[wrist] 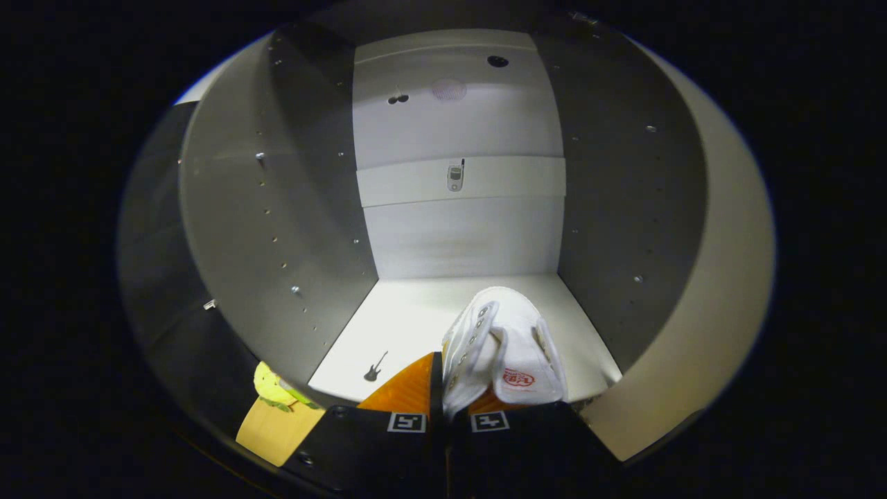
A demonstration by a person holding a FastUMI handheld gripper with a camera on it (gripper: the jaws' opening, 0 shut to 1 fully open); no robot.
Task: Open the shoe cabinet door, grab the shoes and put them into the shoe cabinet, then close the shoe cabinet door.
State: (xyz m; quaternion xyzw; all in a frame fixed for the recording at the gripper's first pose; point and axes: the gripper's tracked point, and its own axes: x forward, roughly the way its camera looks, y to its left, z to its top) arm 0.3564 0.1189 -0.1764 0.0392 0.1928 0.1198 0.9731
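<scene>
The shoe cabinet (457, 229) stands open, its pale interior spreading ahead of the gripper: two grey side walls studded with shelf-pin holes, a white back panel (461, 125), and a lit bottom shelf (409, 326). A horizontal rail (416, 184) crosses the back panel, carrying a small phone-shaped sticker (455, 177). A tiny guitar sticker (374, 367) sits near the bottom shelf's front edge, toward its left corner.

The white shoe (502, 343) points toe-first into the cabinet, over the front-right part of the bottom shelf. The gripper (463, 391) is closed narrowly on the shoe's heel end, with the left side of the collar pinched between its fingers. Whether the sole already rests on the shelf cannot be told.

Outside the cabinet's lower left edge, a tan board (274, 430) and a yellow-green object (274, 388) lie just beside the left finger.

The step in hand appears to be placing the shoe. To do it well, the person would carry the shoe further toward the back panel, keep it clear of the right wall, lower it until the sole sits flat, then part the fingers and draw straight back so the heel clears the front edge and the door can swing shut.
</scene>
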